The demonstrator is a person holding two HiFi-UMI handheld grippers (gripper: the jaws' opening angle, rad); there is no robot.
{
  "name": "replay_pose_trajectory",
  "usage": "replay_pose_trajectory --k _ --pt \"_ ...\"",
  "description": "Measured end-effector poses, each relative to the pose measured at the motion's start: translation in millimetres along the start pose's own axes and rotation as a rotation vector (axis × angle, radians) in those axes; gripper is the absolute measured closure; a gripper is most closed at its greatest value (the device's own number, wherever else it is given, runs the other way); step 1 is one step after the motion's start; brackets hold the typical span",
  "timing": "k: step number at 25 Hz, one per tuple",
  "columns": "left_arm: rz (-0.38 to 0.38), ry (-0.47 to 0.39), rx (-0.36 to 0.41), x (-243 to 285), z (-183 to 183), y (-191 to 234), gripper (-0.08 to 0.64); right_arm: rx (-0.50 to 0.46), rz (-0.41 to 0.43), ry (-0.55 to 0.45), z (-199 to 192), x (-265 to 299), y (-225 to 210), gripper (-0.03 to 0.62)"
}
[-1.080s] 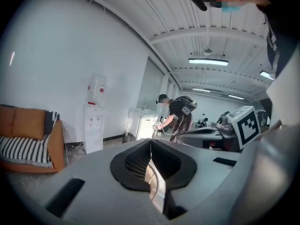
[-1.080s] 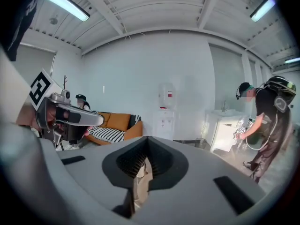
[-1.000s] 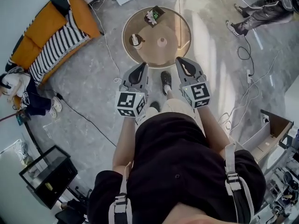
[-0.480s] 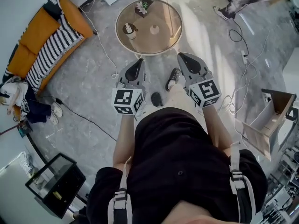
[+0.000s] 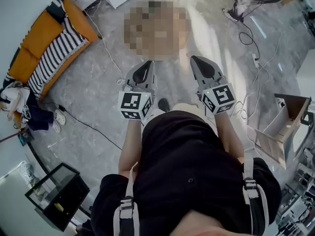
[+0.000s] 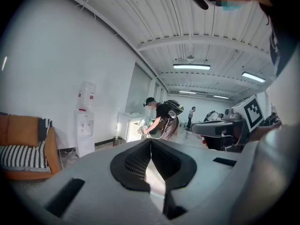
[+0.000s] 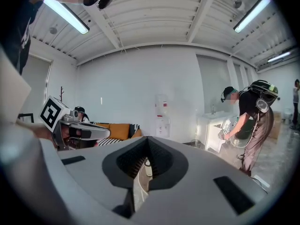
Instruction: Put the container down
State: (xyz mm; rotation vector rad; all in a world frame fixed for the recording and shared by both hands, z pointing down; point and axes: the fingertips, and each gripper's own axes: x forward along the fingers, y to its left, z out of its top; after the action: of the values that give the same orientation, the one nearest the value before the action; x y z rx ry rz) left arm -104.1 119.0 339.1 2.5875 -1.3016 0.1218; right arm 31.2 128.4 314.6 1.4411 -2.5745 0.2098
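Note:
My left gripper (image 5: 146, 66) and right gripper (image 5: 197, 60) are held side by side in front of the person, both pointing ahead and a little down. Each tapers to a closed tip with nothing between the jaws. In the left gripper view my left gripper (image 6: 151, 142) has its tips touching. In the right gripper view my right gripper (image 7: 147, 138) is likewise shut, and through the hollow below the tips a small white container (image 7: 148, 167) stands some way ahead on a pale round surface. The head view does not show the container.
An orange sofa (image 5: 37, 36) with a striped blanket is at the left, and cables (image 5: 110, 48) trail over the grey floor. A cardboard box (image 5: 283, 124) stands at the right, a black glass cabinet (image 5: 54, 191) at lower left. Another person (image 7: 251, 121) bends over a white counter.
The person has taken a step. The floor and the sofa have slid across the head view. Both grippers stayed side by side, shut and empty.

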Motion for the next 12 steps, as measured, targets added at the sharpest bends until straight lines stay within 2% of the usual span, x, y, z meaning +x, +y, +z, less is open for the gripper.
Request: replay_pose_trajectory --k 12 --pt "0.034 -0.013 -0.003 -4 7 -43 0.541 -0.025 0.073 -0.015 11 -35 -2 0.588"
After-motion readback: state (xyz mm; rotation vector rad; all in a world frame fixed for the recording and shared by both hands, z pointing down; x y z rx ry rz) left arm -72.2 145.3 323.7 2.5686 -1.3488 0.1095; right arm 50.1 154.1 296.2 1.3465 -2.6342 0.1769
